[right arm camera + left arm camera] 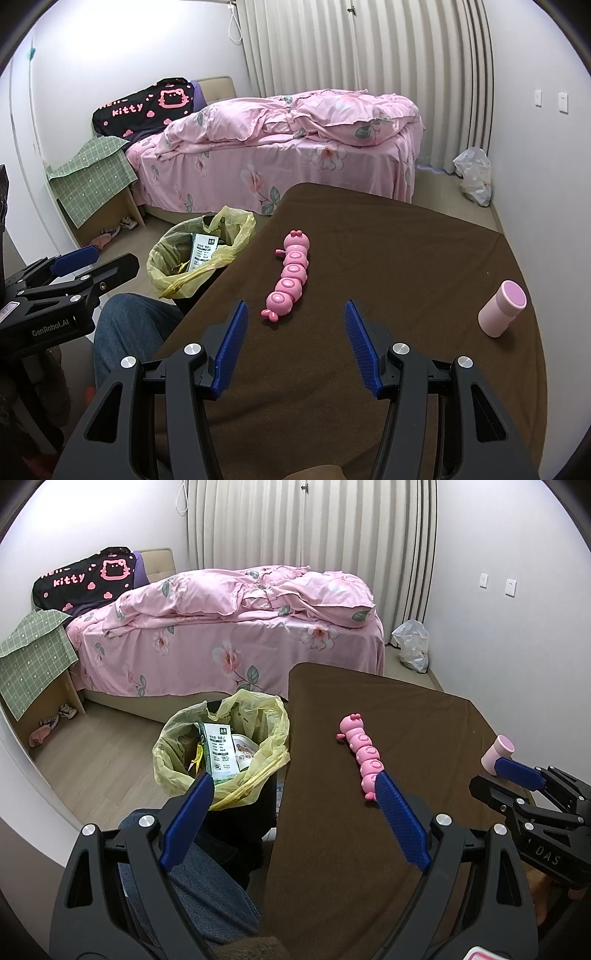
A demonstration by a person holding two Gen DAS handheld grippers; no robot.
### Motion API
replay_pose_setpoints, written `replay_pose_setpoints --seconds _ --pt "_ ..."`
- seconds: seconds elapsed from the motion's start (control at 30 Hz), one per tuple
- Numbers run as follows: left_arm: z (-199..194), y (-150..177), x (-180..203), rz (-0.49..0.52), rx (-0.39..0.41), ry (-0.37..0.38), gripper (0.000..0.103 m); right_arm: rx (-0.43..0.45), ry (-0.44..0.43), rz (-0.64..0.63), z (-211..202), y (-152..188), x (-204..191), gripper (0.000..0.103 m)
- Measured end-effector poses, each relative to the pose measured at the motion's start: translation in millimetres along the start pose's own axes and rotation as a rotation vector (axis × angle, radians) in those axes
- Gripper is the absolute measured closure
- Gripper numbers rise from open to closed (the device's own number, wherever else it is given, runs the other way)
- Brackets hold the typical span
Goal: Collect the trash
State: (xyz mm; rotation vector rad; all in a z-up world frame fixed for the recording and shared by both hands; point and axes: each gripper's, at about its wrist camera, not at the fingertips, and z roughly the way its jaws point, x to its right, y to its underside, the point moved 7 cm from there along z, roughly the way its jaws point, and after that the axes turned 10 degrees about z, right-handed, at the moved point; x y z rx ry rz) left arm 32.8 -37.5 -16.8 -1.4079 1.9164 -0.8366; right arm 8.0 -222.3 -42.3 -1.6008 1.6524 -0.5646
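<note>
counter (369, 258) carrying caterpillar toy (287, 277) mid, cup (502, 308) lying right | lined bin (195, 254) sitting on floor left of counter, holding carton (202, 253) | bed (280, 158) standing behind

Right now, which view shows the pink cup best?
The right wrist view: the whole pink cup shows, tilted on the brown table. In the left wrist view the right gripper hides much of it, leaving mainly its top end.
</note>
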Motion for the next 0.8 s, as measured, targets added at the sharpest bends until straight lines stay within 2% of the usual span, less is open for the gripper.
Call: replay_pose_setpoints --seconds 0.53,0.63,0.67,0.8 --pt "3 3 2 -0.004 0.003 -0.006 0.019 -0.01 -0.007 -0.004 0 2 -4 0.051" --pt "22 9 8 -0.035 -0.054 0.053 0.019 -0.038 -0.027 0.01 6 4 2 0.051" --pt "30 13 11 -0.043 -0.077 0.072 0.019 -0.041 -0.022 0.007 11 3 9 0.048" --pt "88 37 45 -0.042 -0.223 0.111 0.019 -0.105 0.056 -0.05 55 7 52 0.047"
